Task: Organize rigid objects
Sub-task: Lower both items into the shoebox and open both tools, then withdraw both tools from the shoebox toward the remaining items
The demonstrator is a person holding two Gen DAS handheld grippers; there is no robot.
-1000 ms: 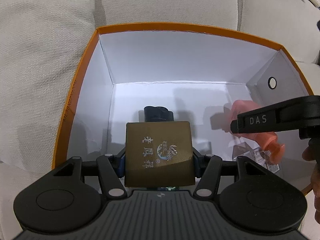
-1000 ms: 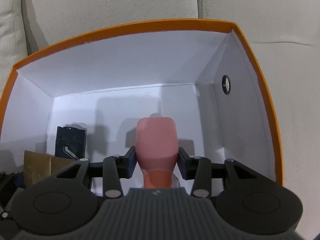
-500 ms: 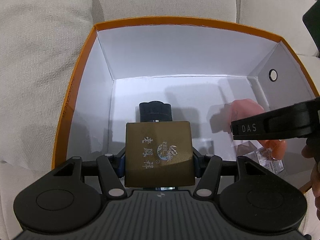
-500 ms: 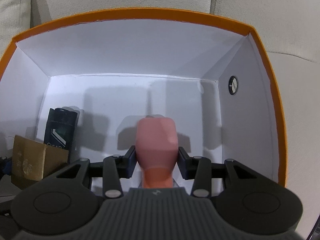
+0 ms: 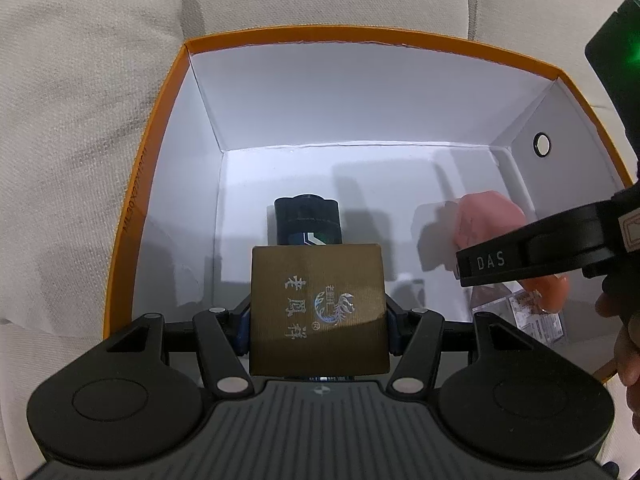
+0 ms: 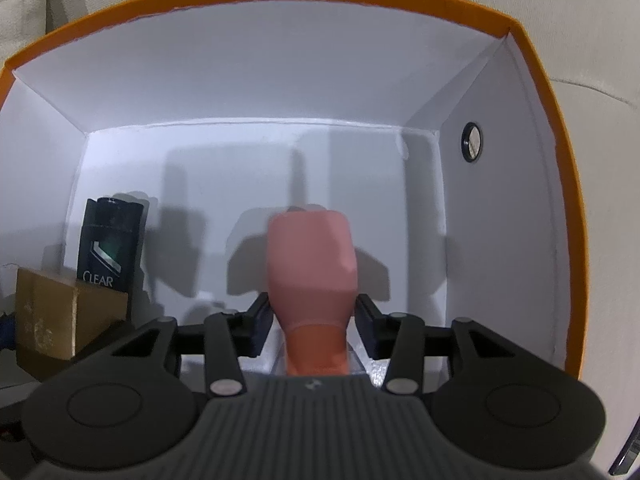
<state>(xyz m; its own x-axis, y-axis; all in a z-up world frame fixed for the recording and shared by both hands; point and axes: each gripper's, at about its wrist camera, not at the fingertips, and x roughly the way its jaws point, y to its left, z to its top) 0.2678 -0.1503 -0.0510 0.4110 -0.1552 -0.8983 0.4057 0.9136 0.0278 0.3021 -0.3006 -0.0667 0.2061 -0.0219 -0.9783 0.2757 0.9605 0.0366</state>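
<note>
My left gripper (image 5: 318, 320) is shut on a gold-brown square box (image 5: 318, 308) with Chinese characters, held low inside an orange-rimmed white box (image 5: 160, 128). A dark CLEAR bottle (image 5: 307, 220) stands on the box floor just beyond it. My right gripper (image 6: 310, 324) holds a pink tube (image 6: 310, 264) between its jaws, deep in the same white box (image 6: 536, 80); a slight gap shows beside the tube. In the right wrist view the gold box (image 6: 60, 312) and CLEAR bottle (image 6: 110, 248) sit at left. The right gripper (image 5: 520, 252) and pink tube (image 5: 492, 216) show at right in the left wrist view.
The white box rests on a beige sofa (image 5: 80, 80) with cushions behind it. A round grommet hole (image 6: 472, 142) is in the box's right wall. A clear wrapper with a printed label (image 5: 536, 316) lies under the pink tube.
Both grippers moved deeper and lower into the white box with their objects. The CLEAR bottle shows more fully. The right jaws seem slightly wider around the pink tube.
</note>
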